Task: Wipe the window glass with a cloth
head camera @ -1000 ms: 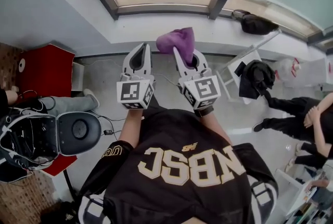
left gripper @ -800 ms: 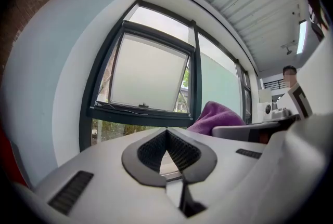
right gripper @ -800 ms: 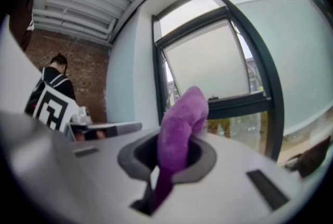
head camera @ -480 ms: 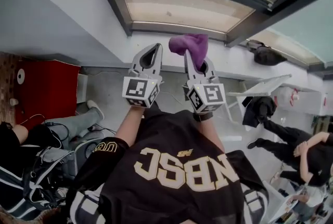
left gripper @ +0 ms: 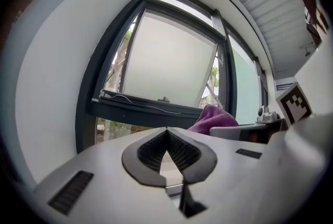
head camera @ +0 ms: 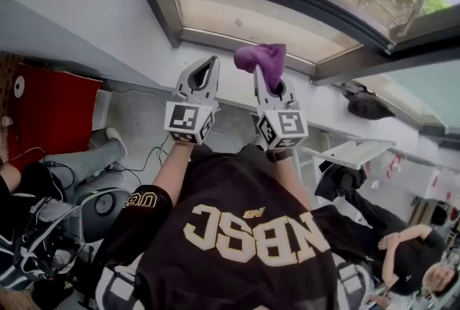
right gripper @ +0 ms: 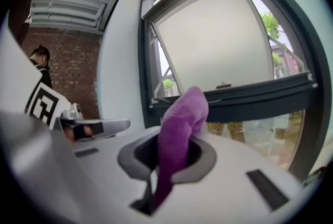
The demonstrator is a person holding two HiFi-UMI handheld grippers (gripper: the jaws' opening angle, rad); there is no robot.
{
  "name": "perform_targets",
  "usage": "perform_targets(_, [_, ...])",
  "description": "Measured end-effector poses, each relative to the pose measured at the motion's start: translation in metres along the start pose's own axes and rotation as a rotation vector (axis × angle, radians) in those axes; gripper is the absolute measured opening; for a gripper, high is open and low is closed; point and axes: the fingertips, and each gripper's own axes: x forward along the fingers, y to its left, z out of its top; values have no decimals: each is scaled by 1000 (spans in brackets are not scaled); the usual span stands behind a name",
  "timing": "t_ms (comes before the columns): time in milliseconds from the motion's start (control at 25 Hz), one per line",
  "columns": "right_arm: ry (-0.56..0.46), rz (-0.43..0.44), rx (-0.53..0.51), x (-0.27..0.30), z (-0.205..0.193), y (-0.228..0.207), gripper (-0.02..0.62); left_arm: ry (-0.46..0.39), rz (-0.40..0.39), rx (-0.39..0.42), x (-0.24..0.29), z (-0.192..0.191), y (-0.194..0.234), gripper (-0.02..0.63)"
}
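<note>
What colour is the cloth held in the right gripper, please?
Purple; the cloth shows best in the right gripper view.

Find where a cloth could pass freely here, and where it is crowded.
Free: the frosted pane, bordered by its dark frame, and the white sill below it. Crowded: the floor at left, between the red cabinet and a bag.

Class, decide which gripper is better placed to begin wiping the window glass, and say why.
Right. The right gripper is shut on the purple fuzzy cloth, which juts past its jaws toward the dark-framed window glass. The left gripper is shut with nothing in it.
</note>
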Motion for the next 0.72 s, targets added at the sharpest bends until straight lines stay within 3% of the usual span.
perform_targets(240, [66, 127, -16, 51, -23, -18, 43, 18, 134, 20, 10, -18, 31, 18])
perform_targets(440, [68, 283, -68, 125, -54, 7, 43, 1, 190, 12, 10, -45, 71, 18])
perform_targets(720, [28, 294, -94, 280, -100, 48, 43, -6, 210, 36, 13, -54, 154, 18])
